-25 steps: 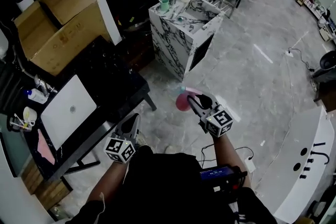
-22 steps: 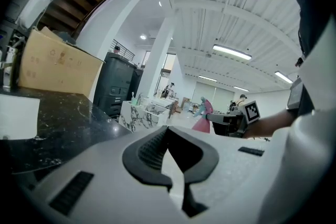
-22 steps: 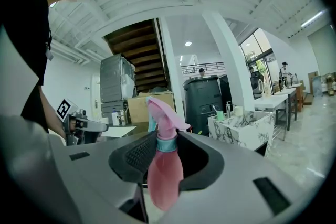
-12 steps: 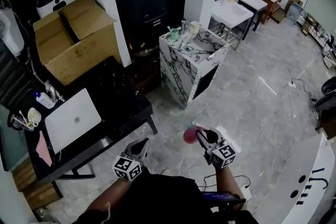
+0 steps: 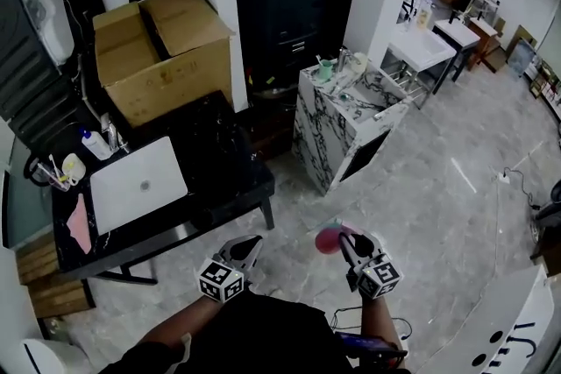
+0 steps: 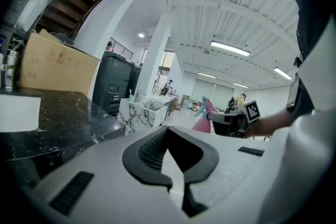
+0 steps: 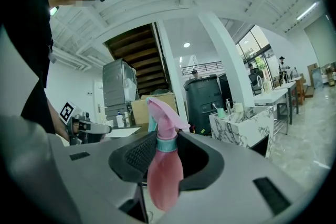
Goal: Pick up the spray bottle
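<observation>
Both grippers are seen lower in the head view and nearer the body than a second ago. The desk (image 5: 230, 188) and the box (image 5: 166, 48) have come further into sight, so much of that shift is judged to be the camera tilting up.

The pink bottle (image 5: 329, 238) has been carried along with the right gripper (image 5: 344, 241). It is pinched about its neck between the jaws and held upright. It is held above the floor (image 5: 438, 215), well apart from the desk and the marble counter (image 5: 351, 131).

The left gripper (image 5: 250, 244) is held beside the right one, its jaws pressed together on nothing.

With the bottle gripped and no surface seen under it, the pick-up is judged done. Only a steady hold is still called for.
</observation>
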Motion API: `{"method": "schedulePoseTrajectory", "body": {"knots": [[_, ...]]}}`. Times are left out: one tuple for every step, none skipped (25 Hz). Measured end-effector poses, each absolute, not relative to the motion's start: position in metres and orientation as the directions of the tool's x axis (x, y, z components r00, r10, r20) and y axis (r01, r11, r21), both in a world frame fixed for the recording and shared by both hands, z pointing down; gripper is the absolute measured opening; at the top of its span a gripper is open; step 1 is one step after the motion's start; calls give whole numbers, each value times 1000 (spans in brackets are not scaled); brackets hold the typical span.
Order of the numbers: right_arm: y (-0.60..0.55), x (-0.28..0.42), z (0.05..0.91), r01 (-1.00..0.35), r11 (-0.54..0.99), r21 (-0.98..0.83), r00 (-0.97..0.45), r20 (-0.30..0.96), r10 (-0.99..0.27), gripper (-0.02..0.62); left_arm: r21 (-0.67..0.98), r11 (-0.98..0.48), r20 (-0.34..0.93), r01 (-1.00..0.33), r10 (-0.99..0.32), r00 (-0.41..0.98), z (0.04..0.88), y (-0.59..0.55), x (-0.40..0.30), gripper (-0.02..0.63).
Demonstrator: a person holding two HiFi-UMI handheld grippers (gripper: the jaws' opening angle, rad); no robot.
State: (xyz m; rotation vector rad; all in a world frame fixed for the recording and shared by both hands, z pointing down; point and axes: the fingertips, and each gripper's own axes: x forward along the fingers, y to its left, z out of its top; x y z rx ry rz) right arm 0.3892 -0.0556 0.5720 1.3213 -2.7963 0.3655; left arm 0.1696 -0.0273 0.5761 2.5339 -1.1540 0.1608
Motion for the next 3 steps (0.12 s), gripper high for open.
{"method": "schedulePoseTrajectory", "body": {"knots": [[-54, 389, 573, -763, 615, -200, -642, 126, -756, 144, 268, -605, 245, -750, -710, 660, 576, -26, 170, 8], [-53, 389, 573, -762, 616, -201, -644, 128, -754, 144, 270, -604, 246, -750, -710, 660, 576, -25, 170, 8], [-52, 389, 573, -761, 617, -201, -645, 130, -753, 144, 271, -603, 246, -750, -710, 660, 576, -24, 170, 8]]}}
